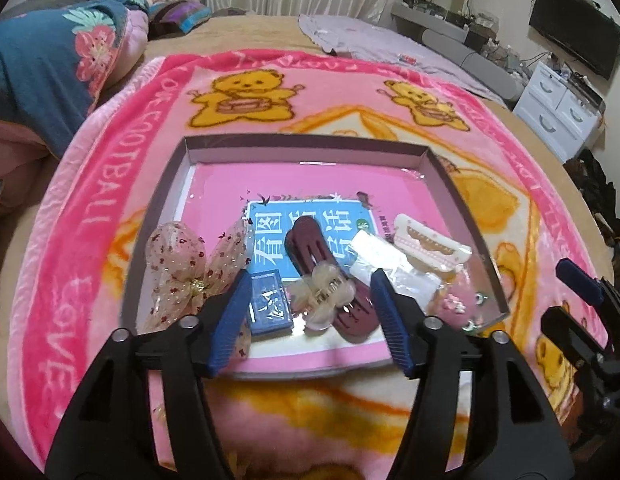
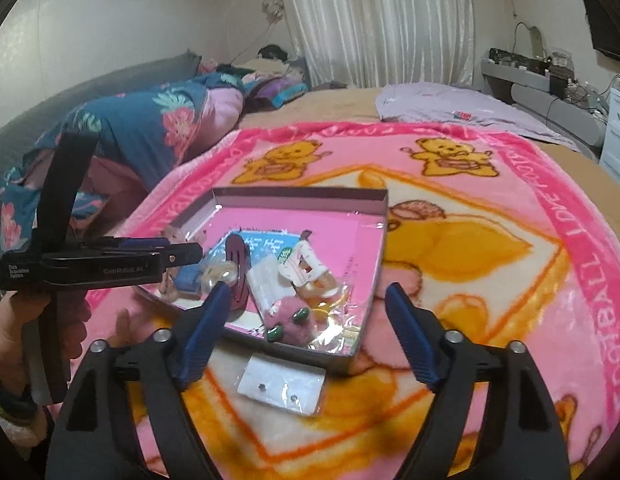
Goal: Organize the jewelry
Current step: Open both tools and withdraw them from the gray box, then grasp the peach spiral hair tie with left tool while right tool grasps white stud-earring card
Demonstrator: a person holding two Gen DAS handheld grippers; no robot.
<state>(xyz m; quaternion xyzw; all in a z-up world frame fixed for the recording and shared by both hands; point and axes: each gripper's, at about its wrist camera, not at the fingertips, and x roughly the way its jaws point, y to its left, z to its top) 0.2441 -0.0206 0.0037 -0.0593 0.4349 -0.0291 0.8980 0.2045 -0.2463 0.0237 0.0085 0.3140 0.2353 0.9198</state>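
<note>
On the bed, a pink bear blanket (image 1: pixel 110 208) carries a shallow tray (image 1: pixel 306 142); white curtains hang at 12 o'clock. Inside lie two claw clips — one maroon clip (image 1: pixel 310 240) with long axis from 11 to 5 o'clock — and one bow (image 1: pixel 190 264). One earring card (image 2: pixel 282 388) lies outside, at 6 o'clock. The left gripper (image 1: pixel 310 308) and right gripper (image 2: pixel 306 332) are both released, holding nothing.

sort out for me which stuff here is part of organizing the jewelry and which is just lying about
Part of the job:
- shallow box
- dark red hair clip
- gauze bow
- clear flower clip
- white claw clip
- pink fuzzy piece
- earring card, outside the box on the blanket

Just lying about:
- floral quilt
- lilac sheet
- white drawers
- TV
</note>
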